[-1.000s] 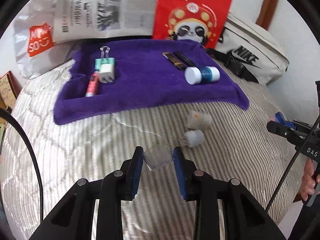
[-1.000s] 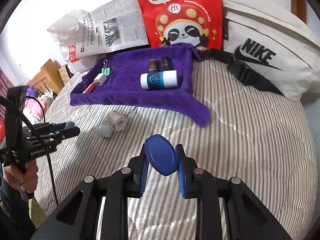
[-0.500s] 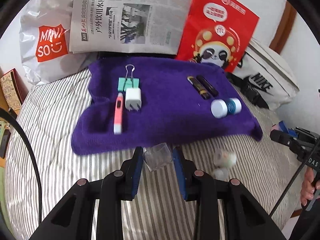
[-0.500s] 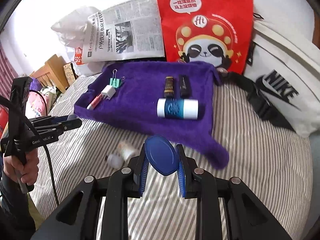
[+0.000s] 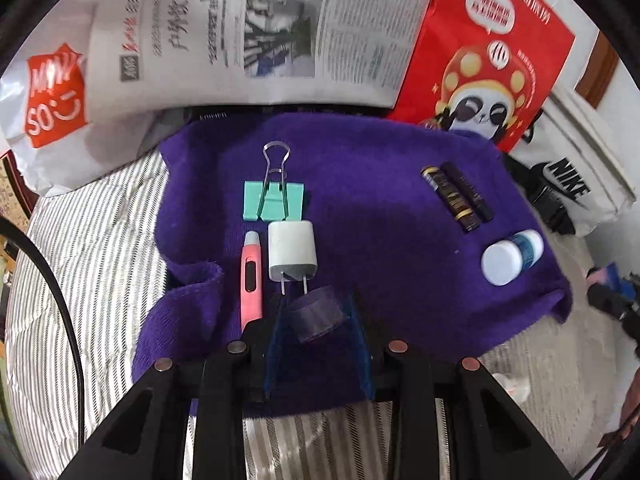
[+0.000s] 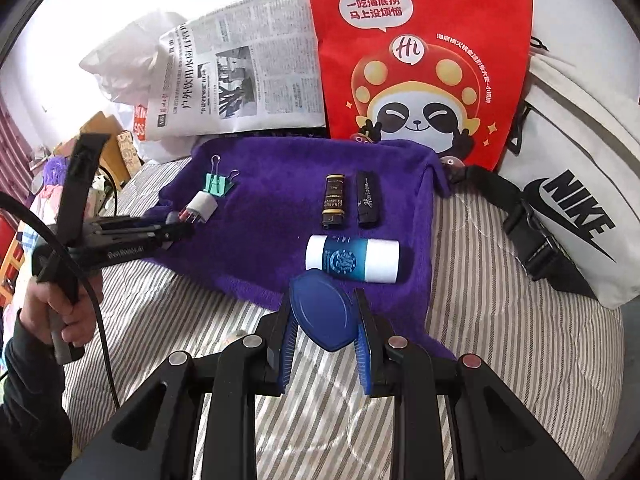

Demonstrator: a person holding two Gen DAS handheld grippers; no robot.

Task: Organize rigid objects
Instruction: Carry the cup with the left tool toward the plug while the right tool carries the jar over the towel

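My left gripper (image 5: 316,312) is shut on a clear plastic cap (image 5: 318,314) and holds it over the purple towel (image 5: 380,216), just in front of the white charger plug (image 5: 292,250). A pink pen (image 5: 251,276), a green binder clip (image 5: 274,198), two dark lighters (image 5: 456,196) and a blue-and-white tube (image 5: 510,256) lie on the towel. My right gripper (image 6: 324,314) is shut on a dark blue oval piece (image 6: 322,312), at the towel's near edge (image 6: 260,280), just in front of the tube (image 6: 352,260).
A newspaper (image 5: 256,28), a red panda bag (image 6: 420,60), a white Miniso bag (image 5: 52,92) and a white Nike bag (image 6: 568,208) ring the towel at the back and right. The striped bedcover (image 6: 500,340) lies around it. The left gripper (image 6: 120,236) shows in the right wrist view.
Both grippers have moved forward to the towel with their loads still held. The left one now hangs over the towel near the charger; the right one has reached the towel's near edge.
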